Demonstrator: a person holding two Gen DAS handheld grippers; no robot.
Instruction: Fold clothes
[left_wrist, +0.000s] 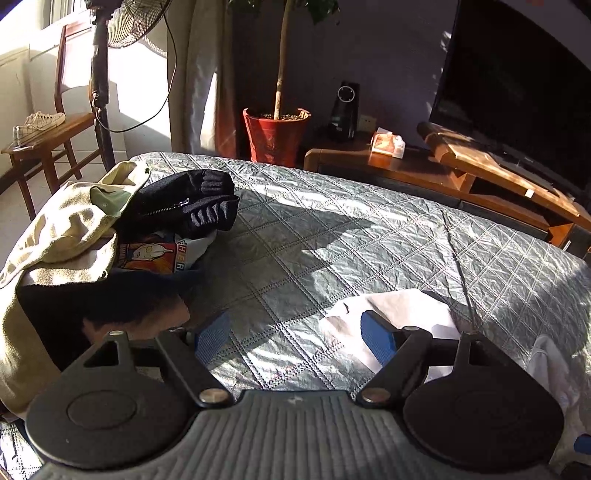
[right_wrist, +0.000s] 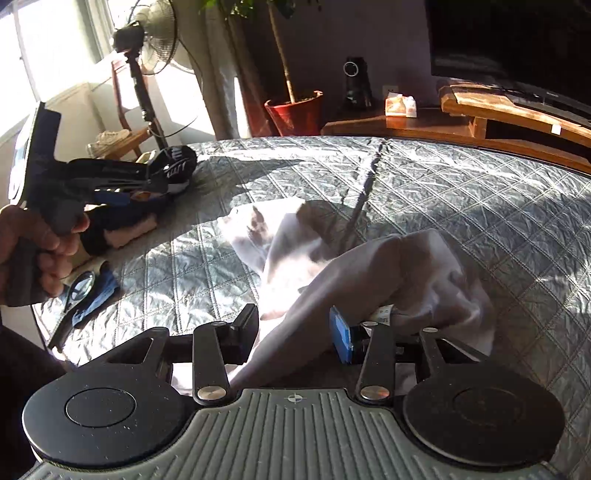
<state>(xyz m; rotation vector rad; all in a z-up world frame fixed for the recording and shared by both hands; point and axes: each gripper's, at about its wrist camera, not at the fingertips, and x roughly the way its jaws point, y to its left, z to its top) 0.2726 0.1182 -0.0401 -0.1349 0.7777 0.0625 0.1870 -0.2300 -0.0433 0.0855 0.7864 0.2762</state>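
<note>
**Both grippers spread over the quilted bed, white garment at the right jaws**

The right gripper (right_wrist: 293, 334) stands with its jaws apart; a fold of the white garment (right_wrist: 373, 273) runs up between them, seemingly touching neither pad, though glare makes contact hard to judge. The rest of the garment lies crumpled just ahead and to the right of the jaws on the grey quilt (right_wrist: 461, 184).

The left gripper (left_wrist: 295, 338) is also spread, with only quilt between its fingers; the garment's edge lies behind the right finger. Ahead and left of these jaws sits a pile of clothes (left_wrist: 110, 229). Far beyond, a red pot (left_wrist: 275, 134) holds a small tree.
</note>
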